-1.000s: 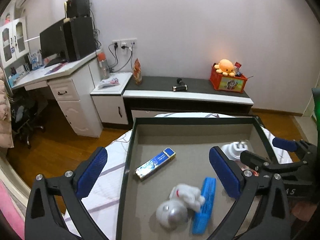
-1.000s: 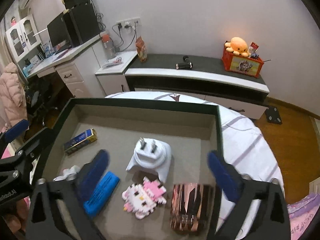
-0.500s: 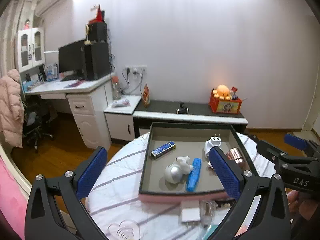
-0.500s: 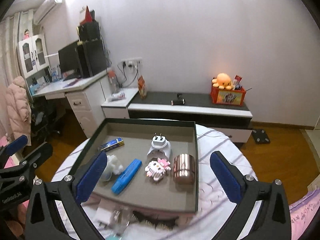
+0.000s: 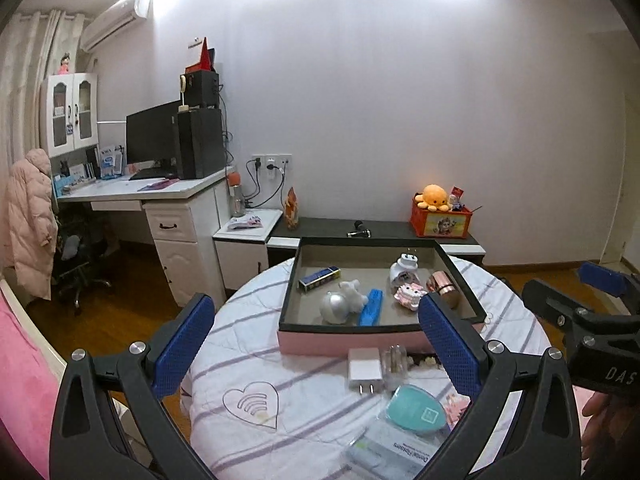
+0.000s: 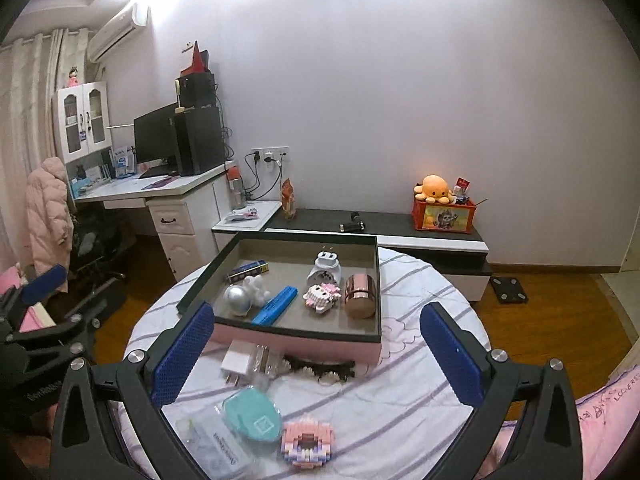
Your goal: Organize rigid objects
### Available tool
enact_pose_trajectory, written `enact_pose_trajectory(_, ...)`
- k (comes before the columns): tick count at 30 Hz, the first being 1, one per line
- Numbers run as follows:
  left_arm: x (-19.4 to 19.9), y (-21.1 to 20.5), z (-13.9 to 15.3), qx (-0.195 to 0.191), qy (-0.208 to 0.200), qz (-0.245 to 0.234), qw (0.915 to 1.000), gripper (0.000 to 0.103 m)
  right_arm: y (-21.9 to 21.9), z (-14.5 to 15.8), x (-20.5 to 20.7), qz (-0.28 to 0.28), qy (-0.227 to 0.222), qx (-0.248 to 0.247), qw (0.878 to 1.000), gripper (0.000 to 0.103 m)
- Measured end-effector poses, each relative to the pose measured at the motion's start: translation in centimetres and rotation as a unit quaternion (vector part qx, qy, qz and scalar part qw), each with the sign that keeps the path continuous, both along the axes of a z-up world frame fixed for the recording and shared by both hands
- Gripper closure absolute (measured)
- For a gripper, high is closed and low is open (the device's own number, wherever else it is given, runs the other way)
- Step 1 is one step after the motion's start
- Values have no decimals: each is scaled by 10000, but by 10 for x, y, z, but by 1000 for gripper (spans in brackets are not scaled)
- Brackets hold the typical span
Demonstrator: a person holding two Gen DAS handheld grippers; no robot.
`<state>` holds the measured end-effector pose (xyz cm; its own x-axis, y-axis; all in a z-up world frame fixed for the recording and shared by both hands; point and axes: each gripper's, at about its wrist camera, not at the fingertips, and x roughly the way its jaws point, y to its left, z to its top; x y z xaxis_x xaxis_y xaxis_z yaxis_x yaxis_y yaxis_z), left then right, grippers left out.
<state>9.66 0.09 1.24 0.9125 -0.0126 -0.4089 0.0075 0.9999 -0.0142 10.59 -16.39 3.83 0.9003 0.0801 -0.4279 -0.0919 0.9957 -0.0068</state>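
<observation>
While held well back from the round table [image 5: 304,376], seen via L wrist cam: left gripper [image 5: 316,344] spread wide, nothing between its 2 blue pads [image 5: 182,342]. Pink-walled tray [image 5: 352,342] on striped cloth, 7 items inside: 1 blue-gold box [image 5: 319,279], 1 silver ball [image 5: 335,307] touching 1 white figure [image 5: 354,295], 1 blue bar [image 5: 370,307], 1 white plug adapter [image 5: 404,270], 1 pink brick toy [image 5: 408,295], 1 copper cylinder [image 5: 442,286]. Just outside tray's near wall: 1 white charger [image 5: 364,370], 1 clear case [image 5: 394,362], 1 teal pod [image 5: 412,410], 1 packet [image 5: 390,456]. Right gripper [image 5: 592,304] at far R edge, empty.

Via R wrist cam: right gripper [image 6: 316,346] likewise wide open, holding nothing. Same 7 items in tray [image 6: 296,340]; cylinder [image 6: 359,295] lying on its side by tray's R wall. On cloth nearer cam: charger [image 6: 239,362], teal pod [image 6: 252,414], 1 pink brick piece [image 6: 306,444], 1 dark lacy strip [image 6: 320,368] along tray's front. Left gripper [image 6: 40,300] at L edge.
</observation>
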Motion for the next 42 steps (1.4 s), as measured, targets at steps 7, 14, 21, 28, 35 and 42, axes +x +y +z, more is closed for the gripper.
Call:
enact_pose_trajectory(7, -5, -3, -5, 23, 14, 8, 10000, 0, -4, -5, -4, 27, 0, 71, 10000, 0)
enact_pose_trajectory(14, -5, -5, -12, 19, 75, 1, 10000, 0, -6, -11, -6, 43, 61, 61, 10000, 0)
enact_pose_trajectory(21, 0, -7, -33, 6, 333, -83, 9994, 0, -15, -32, 0, -7, 354, 42, 9994, 0)
enact_pose_trajectory(28, 3, -10, -78, -109, 899, -291, 9955, 0, -18, -81, 8, 108, 1030, -82, 9946, 0)
enact_pose_trajectory(35, -18, -25, -112, -24, 1200, -636, 9907, 0, -21, -112, 10, 197, 1458, -61, 9891, 0)
enact_pose_trajectory(42, -28, -39, -125, -22, 1321, -927, 9869, 0, -18, -127, 11, 311, 1698, -110, 9849, 0)
